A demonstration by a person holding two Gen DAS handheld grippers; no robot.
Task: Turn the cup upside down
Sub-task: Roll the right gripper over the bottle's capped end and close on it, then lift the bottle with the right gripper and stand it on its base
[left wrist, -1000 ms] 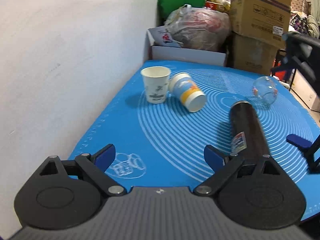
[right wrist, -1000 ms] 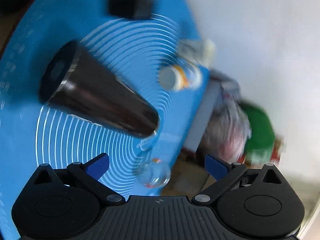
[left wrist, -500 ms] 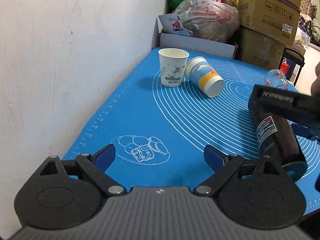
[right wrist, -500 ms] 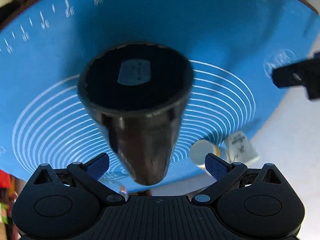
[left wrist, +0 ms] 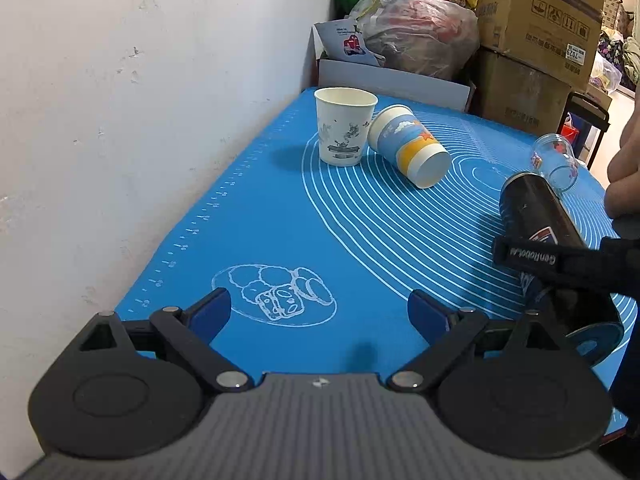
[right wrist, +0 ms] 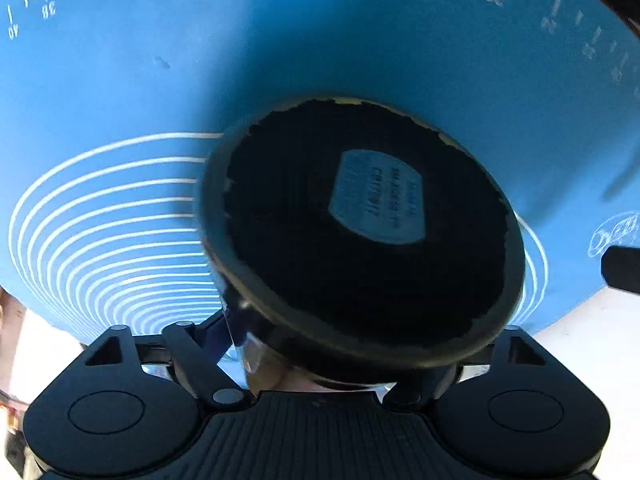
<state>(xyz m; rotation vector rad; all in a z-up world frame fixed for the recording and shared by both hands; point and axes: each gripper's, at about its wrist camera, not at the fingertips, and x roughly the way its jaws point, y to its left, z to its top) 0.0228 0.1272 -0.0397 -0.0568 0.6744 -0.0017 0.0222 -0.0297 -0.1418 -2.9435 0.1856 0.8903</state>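
My right gripper (right wrist: 320, 360) grips the dark cup (right wrist: 360, 232) above the blue mat (right wrist: 280, 40), base facing my camera. My left gripper (left wrist: 320, 312) hovers wide open, holding nothing. The white paper cup (left wrist: 345, 126) stands upright, seemingly empty; the blue-yellow cup (left wrist: 408, 145) and glass jar (left wrist: 555, 162) lie tipped.

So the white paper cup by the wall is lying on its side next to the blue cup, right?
Not quite. The white cup stands upright, mouth up, in the left wrist view. The blue cup is the one lying on its side, leaning against it. Both sit on the mat near the wall.
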